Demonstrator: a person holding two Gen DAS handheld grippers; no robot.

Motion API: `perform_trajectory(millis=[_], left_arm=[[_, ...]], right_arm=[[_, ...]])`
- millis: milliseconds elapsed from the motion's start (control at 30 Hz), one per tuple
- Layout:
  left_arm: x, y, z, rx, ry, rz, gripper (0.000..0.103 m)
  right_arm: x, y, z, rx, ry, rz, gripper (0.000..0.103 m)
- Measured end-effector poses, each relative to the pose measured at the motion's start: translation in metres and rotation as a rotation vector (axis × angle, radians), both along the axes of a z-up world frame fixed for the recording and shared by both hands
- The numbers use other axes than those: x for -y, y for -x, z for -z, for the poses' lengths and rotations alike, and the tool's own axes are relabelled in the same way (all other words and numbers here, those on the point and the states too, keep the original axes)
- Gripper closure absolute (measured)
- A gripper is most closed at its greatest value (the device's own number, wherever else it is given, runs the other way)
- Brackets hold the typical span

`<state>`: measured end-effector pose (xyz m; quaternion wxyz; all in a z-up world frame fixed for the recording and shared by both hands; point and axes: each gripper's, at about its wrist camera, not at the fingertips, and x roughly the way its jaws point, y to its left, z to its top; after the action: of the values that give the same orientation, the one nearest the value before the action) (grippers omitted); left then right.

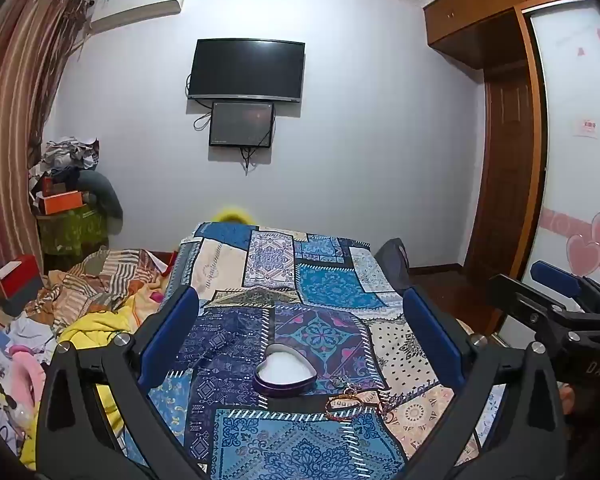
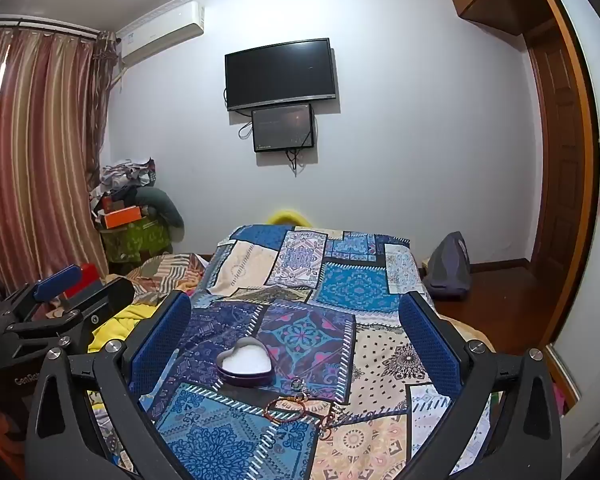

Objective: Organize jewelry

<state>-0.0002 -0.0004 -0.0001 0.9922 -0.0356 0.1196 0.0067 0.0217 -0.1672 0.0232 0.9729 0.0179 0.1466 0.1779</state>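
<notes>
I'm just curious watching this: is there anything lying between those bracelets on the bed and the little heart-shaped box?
Nothing visible. The beaded bracelet and small ring lie on bare patchwork bedspread just beside the open heart-shaped box. Both grippers, left and right, hang open above.

Jewelry [image 1: 350, 398] details too small; right gripper [image 1: 556, 292] cut by edge

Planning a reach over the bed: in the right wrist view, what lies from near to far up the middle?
Bead bracelet → small ring charm → heart-shaped tin → patchwork quilt → yellow object at the bed's far end → lower wall screen → television.
</notes>
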Motion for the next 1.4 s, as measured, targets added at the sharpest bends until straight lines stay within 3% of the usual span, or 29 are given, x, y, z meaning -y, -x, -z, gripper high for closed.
perform_trajectory(millis=[1400], left_arm=[[-0.0055, -0.0012, 0.0005, -0.024, 0.032, -0.011, 0.000]], right_arm=[[0.0009, -0.0008, 0.0005, -0.006, -0.001, -0.001, 0.000]])
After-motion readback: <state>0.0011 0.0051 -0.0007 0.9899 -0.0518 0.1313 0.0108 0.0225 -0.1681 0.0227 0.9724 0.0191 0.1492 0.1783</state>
